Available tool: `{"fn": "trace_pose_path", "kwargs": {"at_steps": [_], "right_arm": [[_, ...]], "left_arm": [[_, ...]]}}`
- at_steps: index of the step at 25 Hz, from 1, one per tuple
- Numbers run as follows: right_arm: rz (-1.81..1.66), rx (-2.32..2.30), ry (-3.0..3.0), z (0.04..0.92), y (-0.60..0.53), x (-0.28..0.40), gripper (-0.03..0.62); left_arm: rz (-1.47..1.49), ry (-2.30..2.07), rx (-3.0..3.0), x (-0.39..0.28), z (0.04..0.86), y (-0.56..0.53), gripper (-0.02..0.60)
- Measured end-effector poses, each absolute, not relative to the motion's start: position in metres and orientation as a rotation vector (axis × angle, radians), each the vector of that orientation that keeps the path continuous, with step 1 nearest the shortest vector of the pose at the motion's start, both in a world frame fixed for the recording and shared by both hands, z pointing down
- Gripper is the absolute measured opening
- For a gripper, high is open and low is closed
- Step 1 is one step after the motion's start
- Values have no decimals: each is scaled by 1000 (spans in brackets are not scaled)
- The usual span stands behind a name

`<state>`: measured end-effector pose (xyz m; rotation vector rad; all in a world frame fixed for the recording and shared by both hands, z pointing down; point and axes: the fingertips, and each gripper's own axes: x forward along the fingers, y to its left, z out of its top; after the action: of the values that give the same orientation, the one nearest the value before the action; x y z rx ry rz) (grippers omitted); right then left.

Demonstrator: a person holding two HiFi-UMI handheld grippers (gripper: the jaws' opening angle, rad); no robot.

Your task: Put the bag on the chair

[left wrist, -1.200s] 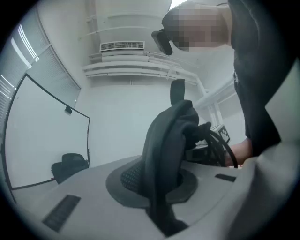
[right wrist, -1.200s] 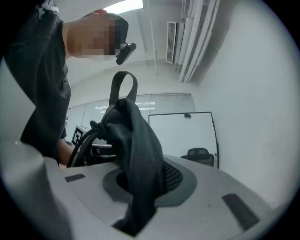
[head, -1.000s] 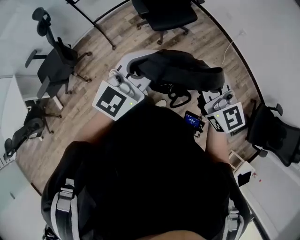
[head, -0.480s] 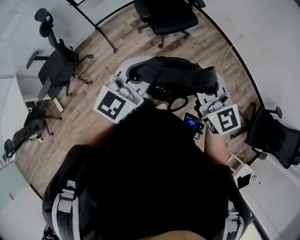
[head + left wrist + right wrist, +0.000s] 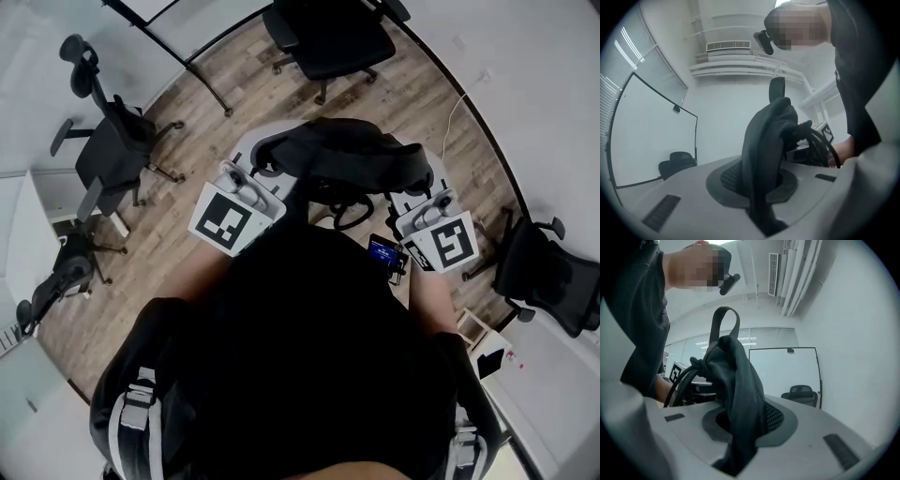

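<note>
A black bag (image 5: 342, 155) hangs in the air in front of the person, stretched between the two grippers in the head view. My left gripper (image 5: 262, 155) is shut on the bag's left end; in the left gripper view dark fabric (image 5: 764, 154) runs up from between its jaws (image 5: 761, 208). My right gripper (image 5: 420, 186) is shut on the right end, where the fabric (image 5: 740, 385) is pinched the same way (image 5: 740, 448). A strap loop (image 5: 354, 208) dangles under the bag. A black office chair (image 5: 328, 33) stands straight ahead on the wood floor.
More black office chairs stand at the left (image 5: 108, 141), lower left (image 5: 61, 272) and right (image 5: 548, 277). A whiteboard stand's legs (image 5: 202, 70) cross the floor at upper left. A small blue-screened device (image 5: 384, 248) hangs at the person's front. White walls curve round the floor.
Both grippers have carried the bag a little forward, toward the chair ahead, and drawn slightly closer together. Both still grip the bag.
</note>
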<state>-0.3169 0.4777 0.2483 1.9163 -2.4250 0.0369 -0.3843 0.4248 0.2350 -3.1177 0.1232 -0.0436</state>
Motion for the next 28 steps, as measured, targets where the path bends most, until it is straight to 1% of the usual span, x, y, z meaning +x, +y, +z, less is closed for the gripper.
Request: {"fn": "trace_pose_path", "kwargs": {"at_steps": [10, 16, 28], "right_arm": [[69, 2005, -2350, 244, 384, -280, 77], [79, 2048, -2302, 245, 332, -269, 77], [151, 2157, -2194, 259, 272, -260, 77]], "left_arm": [[-11, 21, -3116, -345, 229, 328, 41], [0, -34, -3122, -333, 229, 275, 41], [1, -148, -3134, -317, 239, 209, 41]]}}
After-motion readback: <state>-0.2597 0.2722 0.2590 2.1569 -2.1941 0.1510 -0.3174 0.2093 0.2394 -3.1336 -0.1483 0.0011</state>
